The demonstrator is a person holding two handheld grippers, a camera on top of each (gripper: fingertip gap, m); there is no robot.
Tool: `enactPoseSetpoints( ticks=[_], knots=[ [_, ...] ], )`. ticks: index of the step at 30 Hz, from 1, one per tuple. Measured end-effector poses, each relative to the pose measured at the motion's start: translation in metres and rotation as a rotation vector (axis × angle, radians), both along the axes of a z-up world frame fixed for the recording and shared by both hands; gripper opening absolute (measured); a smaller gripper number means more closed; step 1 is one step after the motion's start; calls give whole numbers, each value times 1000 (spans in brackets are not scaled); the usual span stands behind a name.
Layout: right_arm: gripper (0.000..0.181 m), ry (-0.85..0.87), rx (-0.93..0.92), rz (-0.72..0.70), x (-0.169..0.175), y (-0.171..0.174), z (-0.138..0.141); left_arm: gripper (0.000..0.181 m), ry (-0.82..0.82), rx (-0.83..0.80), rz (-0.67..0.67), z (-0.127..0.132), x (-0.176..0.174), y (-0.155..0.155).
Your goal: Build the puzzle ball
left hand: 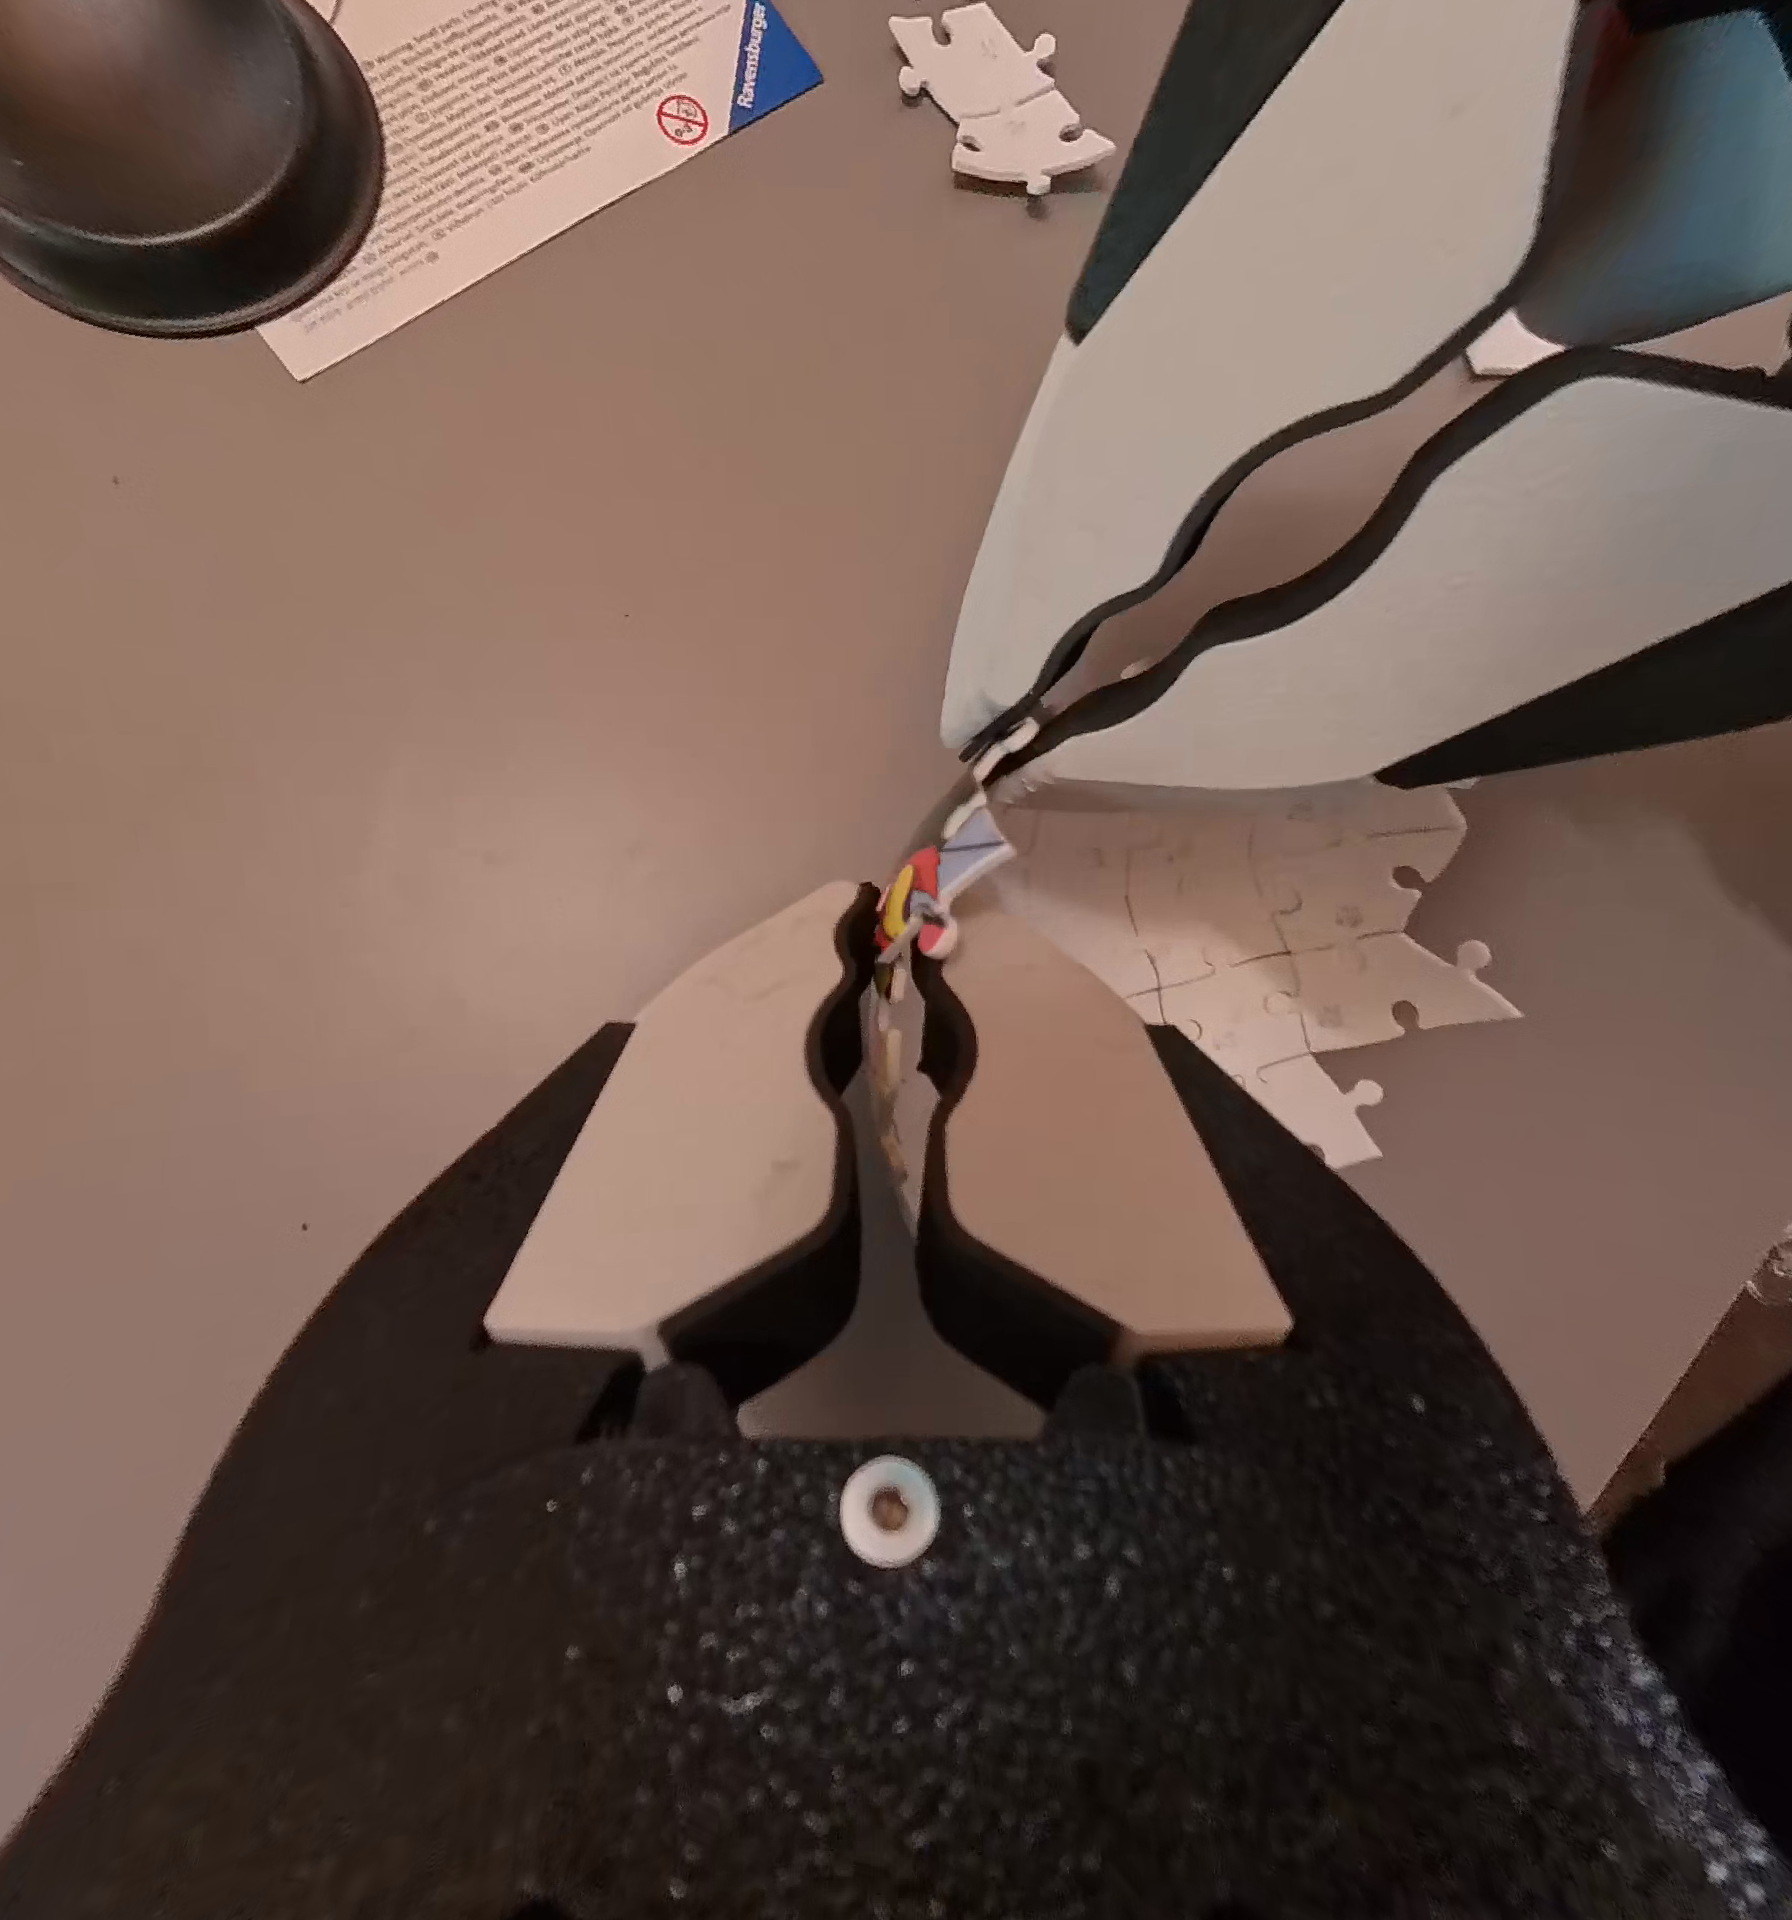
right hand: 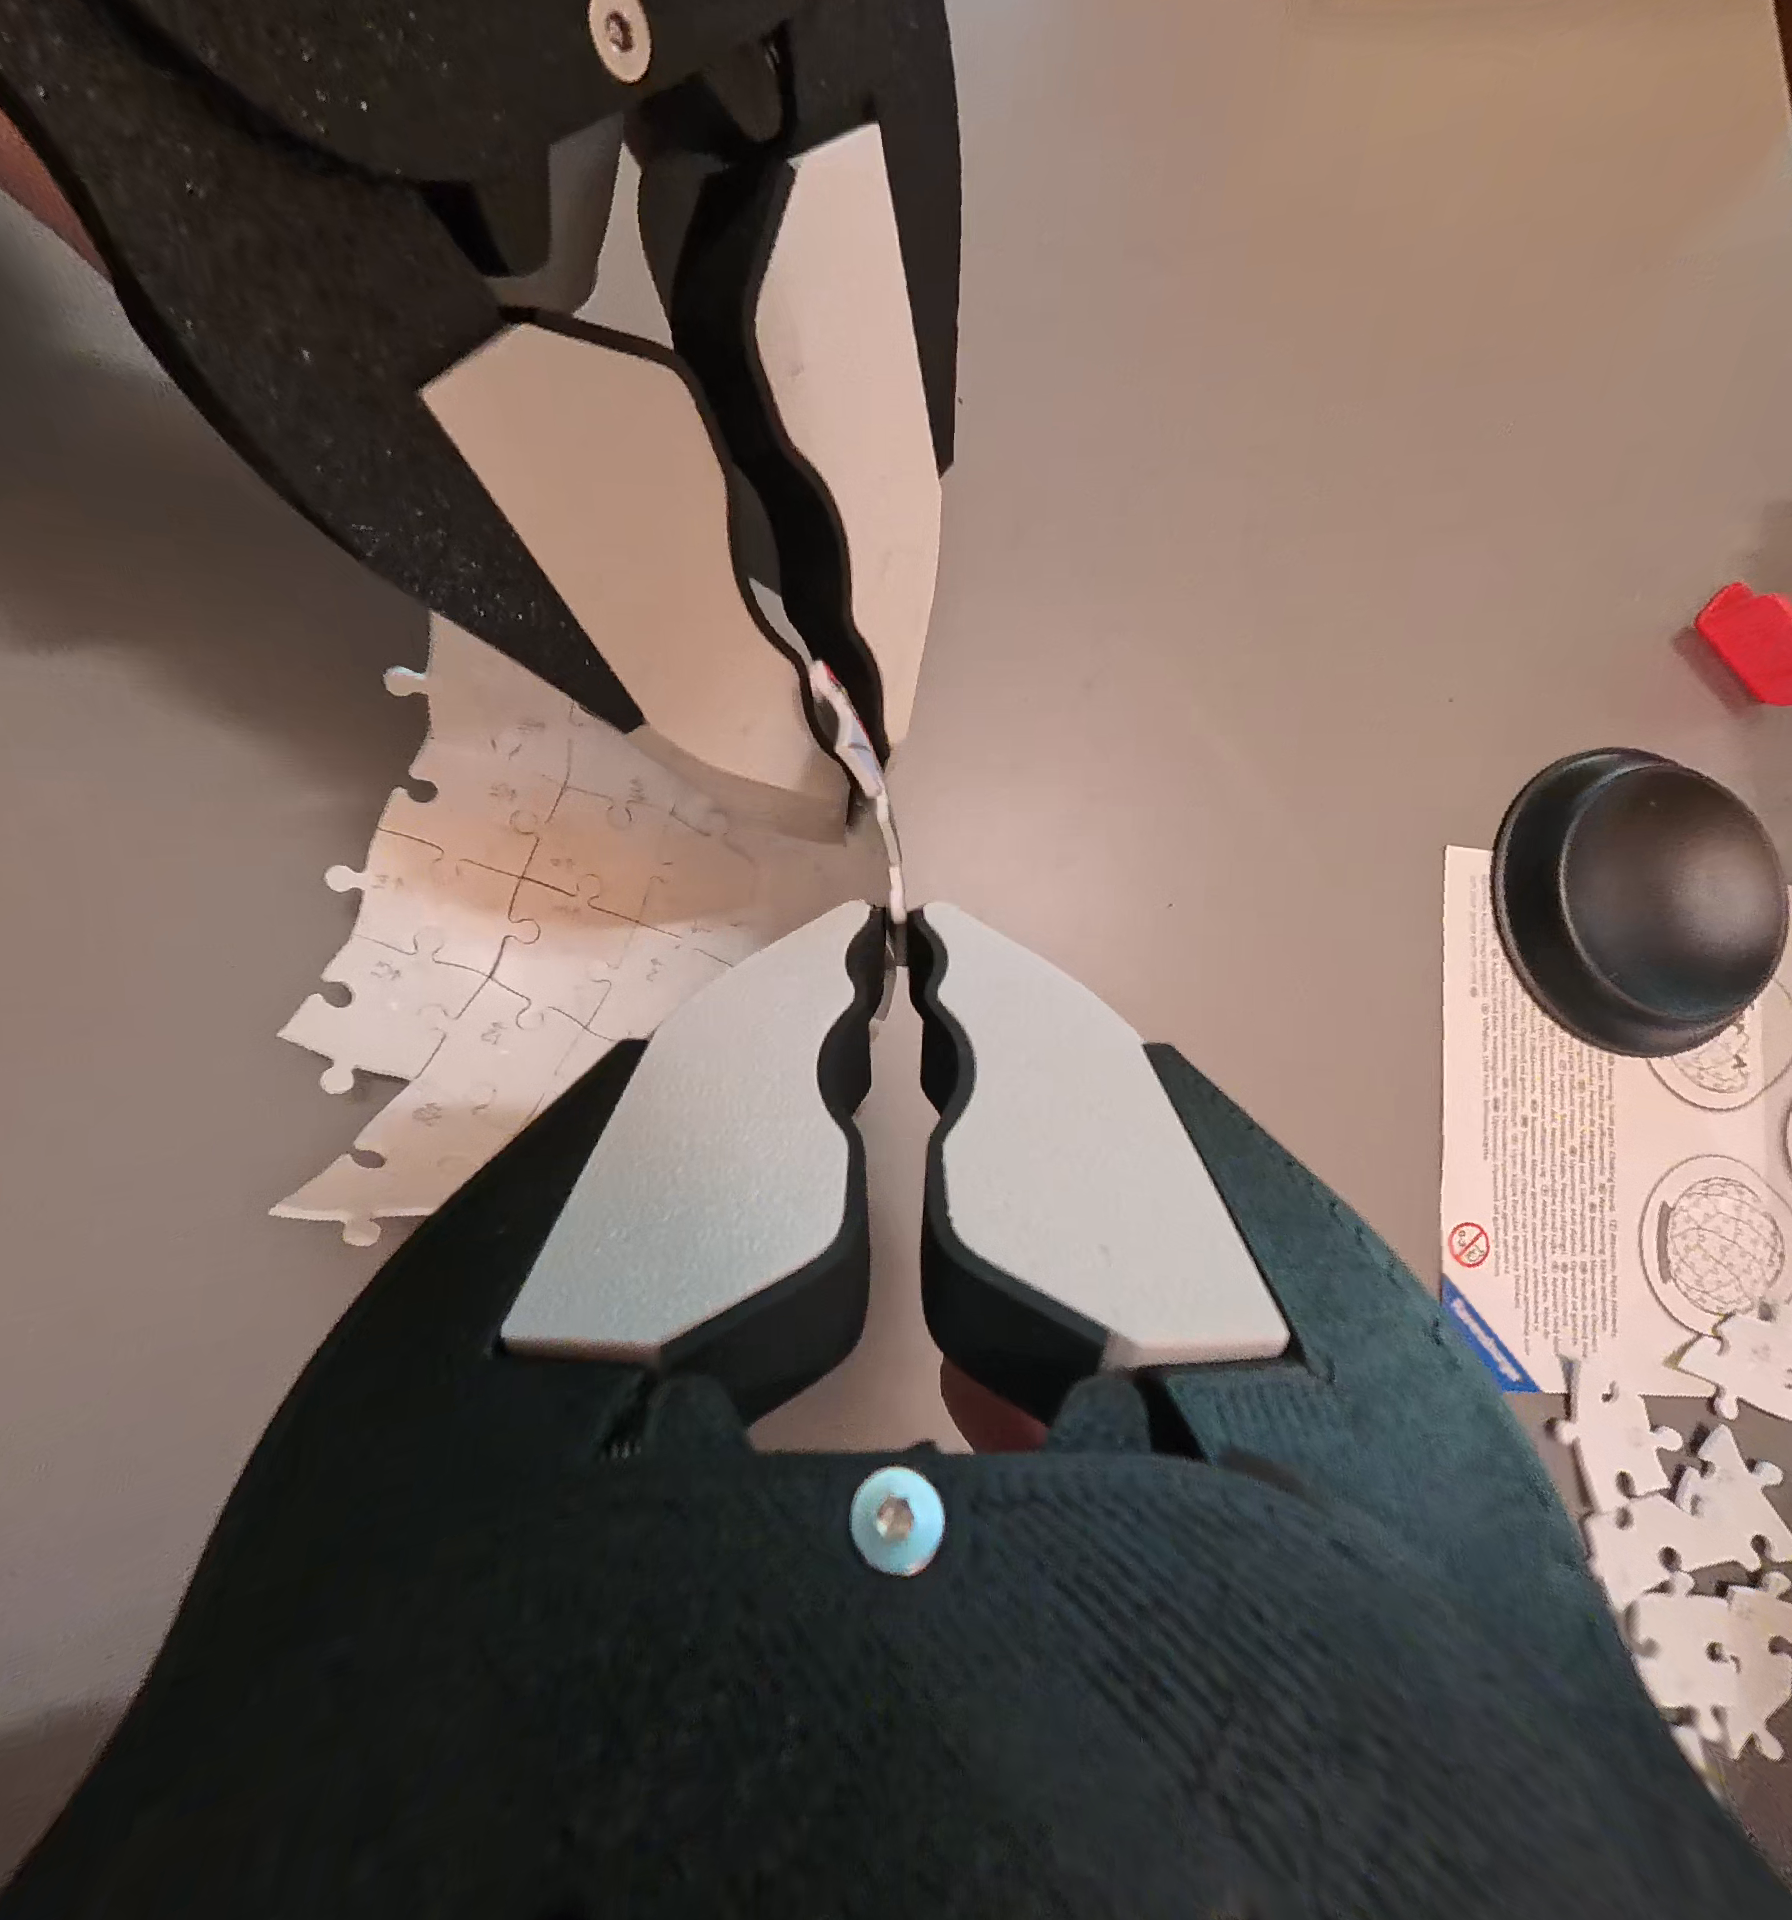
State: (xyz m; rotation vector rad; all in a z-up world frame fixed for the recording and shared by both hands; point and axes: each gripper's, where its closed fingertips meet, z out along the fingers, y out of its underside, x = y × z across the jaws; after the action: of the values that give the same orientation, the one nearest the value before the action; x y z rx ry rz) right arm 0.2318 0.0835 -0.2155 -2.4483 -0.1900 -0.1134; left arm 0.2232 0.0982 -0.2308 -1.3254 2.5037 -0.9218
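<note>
Pinching opposite ends of one curved puzzle strip (left hand: 939, 894) above the counter (left hand: 456, 727), left hand-held gripper (left hand: 897, 971) and right hand-held gripper (right hand: 897, 940) are both clenched on it, so any uneven pull likely pops its joints apart.

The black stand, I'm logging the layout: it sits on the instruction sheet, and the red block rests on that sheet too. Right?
Partly. The black stand does sit on the instruction sheet, but the red block lies on the bare table, apart from the sheet, as the right wrist view shows.
</note>
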Motion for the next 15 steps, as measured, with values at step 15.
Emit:
enactPoseSetpoints(
  ticks=[15],
  knots=[
    [5, -42, -39, -168, 4, -13, -3, 36, 1, -27, 14, 18, -11, 10]
  ],
)
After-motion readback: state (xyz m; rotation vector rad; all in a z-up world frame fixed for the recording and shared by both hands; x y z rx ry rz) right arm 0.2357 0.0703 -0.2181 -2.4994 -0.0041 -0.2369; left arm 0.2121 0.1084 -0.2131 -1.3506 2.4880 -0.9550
